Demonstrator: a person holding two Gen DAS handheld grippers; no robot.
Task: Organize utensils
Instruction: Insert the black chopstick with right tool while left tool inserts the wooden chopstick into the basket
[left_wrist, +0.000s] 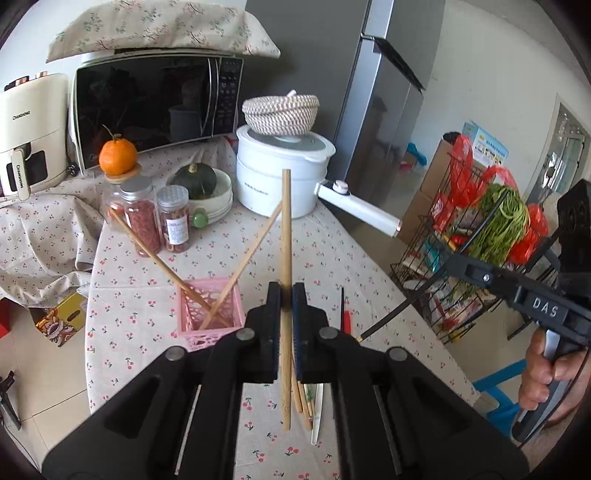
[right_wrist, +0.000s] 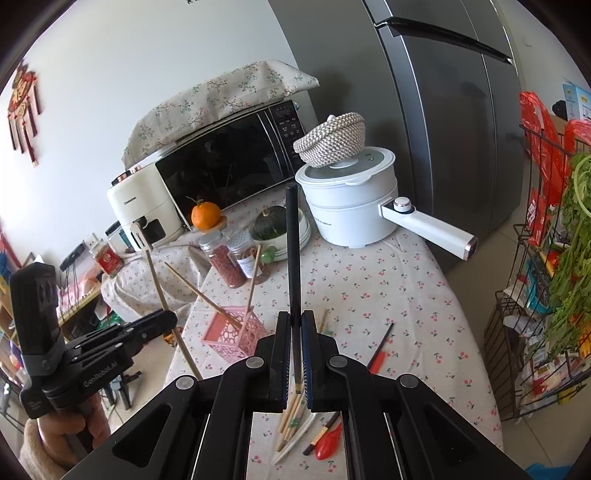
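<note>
My left gripper (left_wrist: 286, 295) is shut on a bamboo chopstick (left_wrist: 285, 229) that it holds upright above the table, to the right of the pink basket (left_wrist: 210, 314). Two bamboo chopsticks (left_wrist: 236, 269) lean crossed in the basket. My right gripper (right_wrist: 295, 325) is shut on a black chopstick (right_wrist: 293, 251), held upright right of the pink basket (right_wrist: 232, 332). The left gripper (right_wrist: 166, 321) shows at the left of the right wrist view with its chopstick (right_wrist: 162, 299). Several loose chopsticks (right_wrist: 293, 410), a white spoon (right_wrist: 295, 439) and a red utensil (right_wrist: 328, 443) lie on the cloth below.
A white electric pot (right_wrist: 351, 206) with a long handle and a woven bowl on top stands at the back. Two spice jars (left_wrist: 155, 218), a squash in a bowl (left_wrist: 199, 184), an orange, a microwave and an air fryer stand behind. A wire rack (left_wrist: 480, 266) stands right of the table.
</note>
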